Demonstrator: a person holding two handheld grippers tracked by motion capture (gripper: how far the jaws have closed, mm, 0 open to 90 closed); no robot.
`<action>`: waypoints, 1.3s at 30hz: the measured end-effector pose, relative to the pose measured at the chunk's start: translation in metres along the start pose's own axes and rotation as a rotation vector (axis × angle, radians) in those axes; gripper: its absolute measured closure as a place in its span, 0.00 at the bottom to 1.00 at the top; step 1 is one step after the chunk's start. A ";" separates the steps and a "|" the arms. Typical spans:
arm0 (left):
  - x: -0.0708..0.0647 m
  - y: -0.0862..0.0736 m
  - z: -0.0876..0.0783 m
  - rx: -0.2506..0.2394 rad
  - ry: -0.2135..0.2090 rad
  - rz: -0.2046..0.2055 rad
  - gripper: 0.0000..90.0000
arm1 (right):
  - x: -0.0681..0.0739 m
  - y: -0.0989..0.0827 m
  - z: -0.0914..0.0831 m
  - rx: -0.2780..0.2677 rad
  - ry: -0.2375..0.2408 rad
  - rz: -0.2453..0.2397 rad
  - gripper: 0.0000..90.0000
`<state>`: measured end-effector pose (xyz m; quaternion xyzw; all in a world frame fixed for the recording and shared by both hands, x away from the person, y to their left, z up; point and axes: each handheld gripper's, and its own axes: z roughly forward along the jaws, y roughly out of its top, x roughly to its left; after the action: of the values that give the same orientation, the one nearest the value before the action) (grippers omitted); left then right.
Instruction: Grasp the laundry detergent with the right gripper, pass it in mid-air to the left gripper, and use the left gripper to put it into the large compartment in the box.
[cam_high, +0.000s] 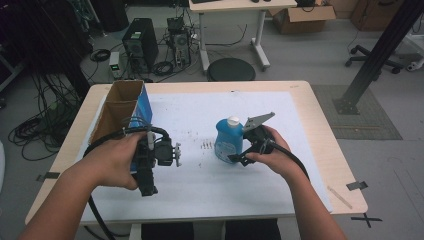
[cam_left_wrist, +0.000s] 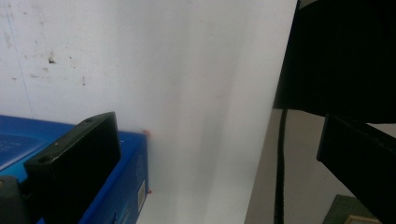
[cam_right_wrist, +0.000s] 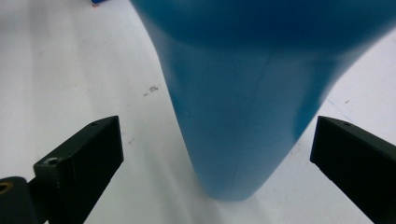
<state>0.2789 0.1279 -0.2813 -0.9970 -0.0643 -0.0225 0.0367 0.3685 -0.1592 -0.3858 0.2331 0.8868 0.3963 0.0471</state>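
Note:
A blue bottle (cam_high: 229, 141) with a white cap stands upright at the middle of the white sheet (cam_high: 200, 185). My right gripper (cam_high: 240, 148) is at its right side. In the right gripper view the blue bottle (cam_right_wrist: 243, 116) stands between the open jaws of my right gripper (cam_right_wrist: 215, 140), with a gap on each side. An open blue cardboard box (cam_high: 125, 107) sits at the table's left. My left gripper (cam_high: 145, 186) is held beside it, pointing toward the near edge. In the left gripper view my left gripper (cam_left_wrist: 215, 140) is open with nothing between its jaws, and the box's corner (cam_left_wrist: 126, 177) lies behind its left jaw.
The wooden table (cam_high: 320, 130) ends just beyond the sheet (cam_left_wrist: 187, 70) on every side. Small dark marks (cam_high: 206, 145) dot the sheet left of the bottle. Beyond the table, a computer tower (cam_high: 140, 45), a round black stool (cam_high: 231, 69) and cables stand on the floor.

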 end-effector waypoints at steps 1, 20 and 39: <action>0.000 0.000 0.000 -0.002 0.001 0.000 0.00 | 0.000 -0.001 0.001 -0.011 0.001 0.003 0.03; 0.001 -0.001 0.001 0.000 0.000 -0.003 0.00 | 0.000 -0.010 0.011 -0.135 -0.044 0.043 0.02; 0.001 0.002 0.002 -0.007 -0.002 -0.001 0.00 | 0.003 -0.018 0.021 -0.261 -0.089 0.061 0.09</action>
<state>0.2804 0.1260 -0.2838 -0.9971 -0.0645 -0.0217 0.0333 0.3645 -0.1537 -0.4132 0.2693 0.8173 0.4986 0.1043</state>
